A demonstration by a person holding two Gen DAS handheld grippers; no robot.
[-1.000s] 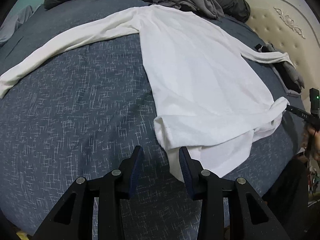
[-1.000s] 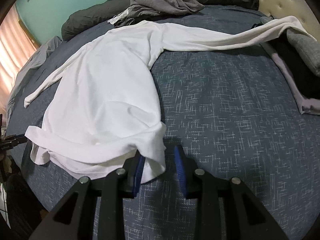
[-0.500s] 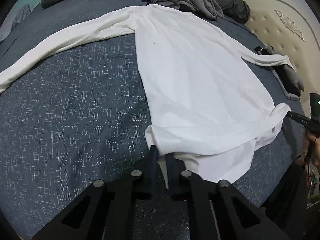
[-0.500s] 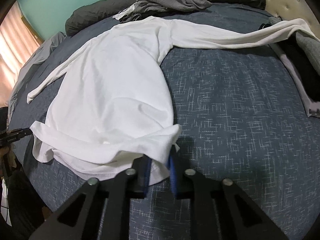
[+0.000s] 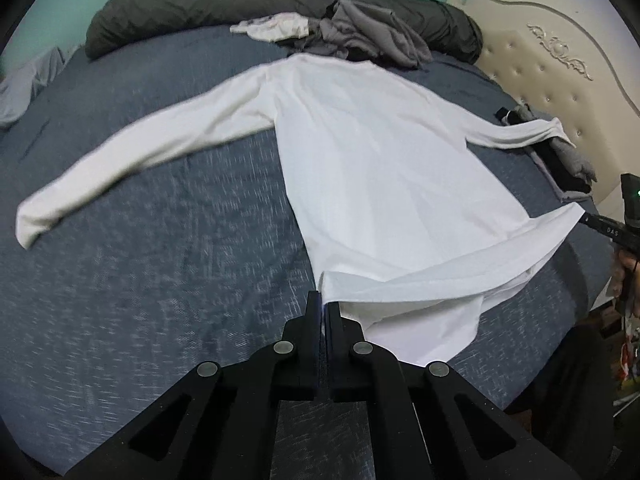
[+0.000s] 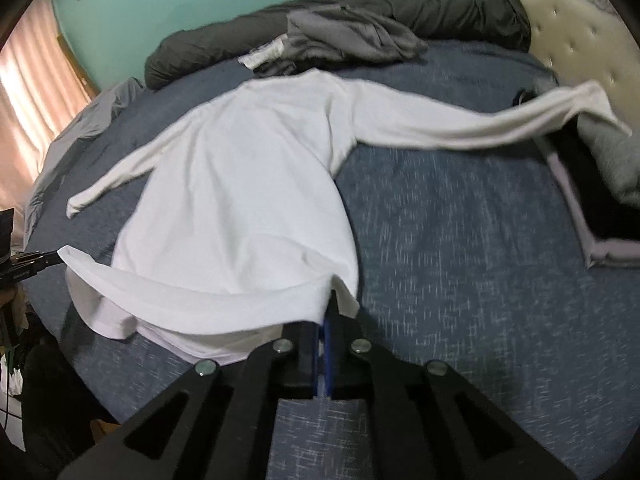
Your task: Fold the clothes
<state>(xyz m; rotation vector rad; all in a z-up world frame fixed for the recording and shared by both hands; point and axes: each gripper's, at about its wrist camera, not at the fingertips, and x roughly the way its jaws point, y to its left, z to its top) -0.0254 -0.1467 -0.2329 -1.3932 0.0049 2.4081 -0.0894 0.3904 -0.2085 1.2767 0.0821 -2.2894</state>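
- White long-sleeved shirt (image 5: 384, 184) lies spread on the blue bedspread (image 5: 160, 280), sleeves out toward 9 and 3 o'clock.
- My left gripper (image 5: 323, 308) is clamped on one hem corner.
- My right gripper (image 6: 326, 312) pinches the other; "DAS" reads on its finger in the left view.

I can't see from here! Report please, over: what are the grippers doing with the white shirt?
Left hand-held gripper shut on white shirt hem corner. Right hand-held gripper shut on the other corner. Hem lifted off bed. One sleeve draped over folded clothes.
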